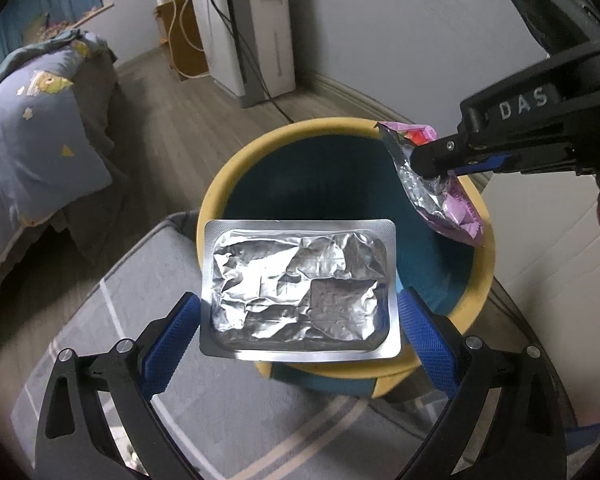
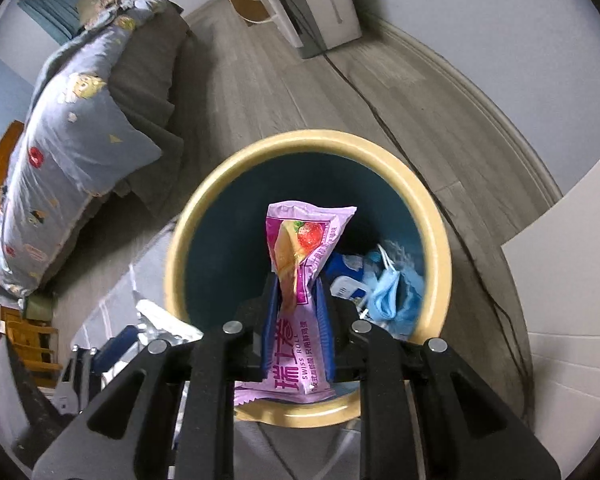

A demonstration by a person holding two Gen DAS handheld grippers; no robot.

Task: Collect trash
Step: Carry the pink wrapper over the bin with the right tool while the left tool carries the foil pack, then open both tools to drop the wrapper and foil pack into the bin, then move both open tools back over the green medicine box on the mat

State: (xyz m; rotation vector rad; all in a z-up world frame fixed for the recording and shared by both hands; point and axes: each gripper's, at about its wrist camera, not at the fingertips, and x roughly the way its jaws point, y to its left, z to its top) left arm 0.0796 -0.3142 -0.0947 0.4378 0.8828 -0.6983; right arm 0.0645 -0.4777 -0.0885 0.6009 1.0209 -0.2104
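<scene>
A round bin with a yellow rim [image 1: 236,168] and dark teal inside stands on the floor; it also shows in the right wrist view [image 2: 204,216]. My left gripper [image 1: 300,320] is shut on a silver foil blister pack [image 1: 300,288], held by its two side edges over the bin's near rim. My right gripper [image 2: 298,300] is shut on a pink Swiss roll wrapper [image 2: 300,252] over the bin's mouth. In the left wrist view that right gripper [image 1: 440,168] comes in from the right with the wrapper [image 1: 432,188]. Blue face masks [image 2: 392,288] lie inside the bin.
A grey rug with pale lines [image 1: 148,304] lies under the bin. A bed with a blue pillow [image 1: 36,136] is at the left. White appliances [image 1: 260,28] with cables stand by the far wall. A white cabinet [image 2: 572,280] is at the right.
</scene>
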